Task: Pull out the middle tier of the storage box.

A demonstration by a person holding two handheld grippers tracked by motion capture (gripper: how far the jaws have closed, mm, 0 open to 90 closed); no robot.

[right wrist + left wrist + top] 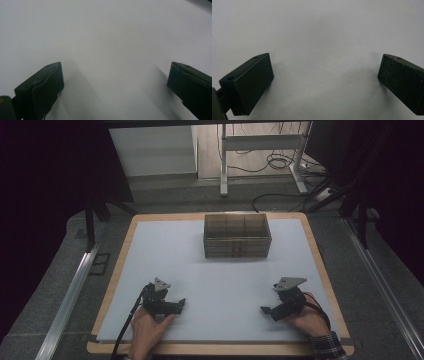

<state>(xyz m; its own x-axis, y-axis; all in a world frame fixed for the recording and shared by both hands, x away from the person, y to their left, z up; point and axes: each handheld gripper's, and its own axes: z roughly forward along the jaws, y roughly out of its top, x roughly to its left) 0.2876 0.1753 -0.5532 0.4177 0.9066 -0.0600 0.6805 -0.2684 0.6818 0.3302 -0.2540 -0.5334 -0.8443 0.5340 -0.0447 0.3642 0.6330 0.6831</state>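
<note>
Down near the front edge of the pale surface [215,285], the two hands each rest with a gripper pointing inward toward the middle. The left gripper [181,304] sits in the left hand [147,327], a cable trailing back off the near edge; in the left gripper view its jaws stand wide apart over bare white, grasping nothing. The right gripper [265,310] is held by the right hand [307,320], whose plaid sleeve [327,347] shows at the wrist; in the right gripper view its jaws are likewise spread, released, with only plain white between them. Toward the far edge, centred between the two grippers and well apart from both, stands a wooden box [237,236] with inner dividers; the compartments look empty, though the dim light makes that hard to confirm. Beyond the surface lie a grey floor [200,195], the white legs of a desk [223,165] and loose dark cables [280,160].
</note>
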